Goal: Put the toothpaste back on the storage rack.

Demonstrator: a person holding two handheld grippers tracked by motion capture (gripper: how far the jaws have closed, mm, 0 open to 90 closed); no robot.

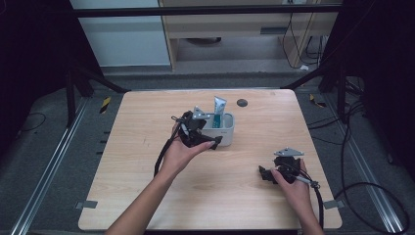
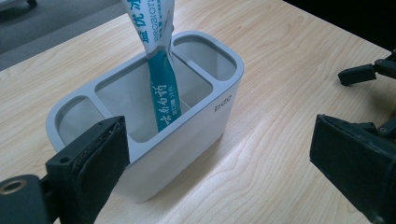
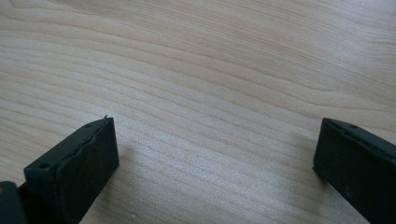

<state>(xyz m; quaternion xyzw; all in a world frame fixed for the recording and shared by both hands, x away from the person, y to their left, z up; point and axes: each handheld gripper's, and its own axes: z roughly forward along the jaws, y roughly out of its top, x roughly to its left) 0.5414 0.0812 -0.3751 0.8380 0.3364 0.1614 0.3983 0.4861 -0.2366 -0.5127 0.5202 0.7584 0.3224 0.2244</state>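
White three-slot holder sits mid-table, slightly far of centre; teal toothpaste tube stands tilted in its middle slot. Left gripper is just beside holder's near-left side, jaws wide apart, nothing held. Right gripper rests near-right on wooden table, jaws apart, empty. Likely step: gripping the holder or tube; best to square jaws across the wall, not clip the tube. Readable: "PROBIOTIC" on tube; holder logo unclear.

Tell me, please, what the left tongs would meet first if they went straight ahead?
Most likely the holder: its near wall sits between the open left tongs, ahead of the tube in its middle compartment.
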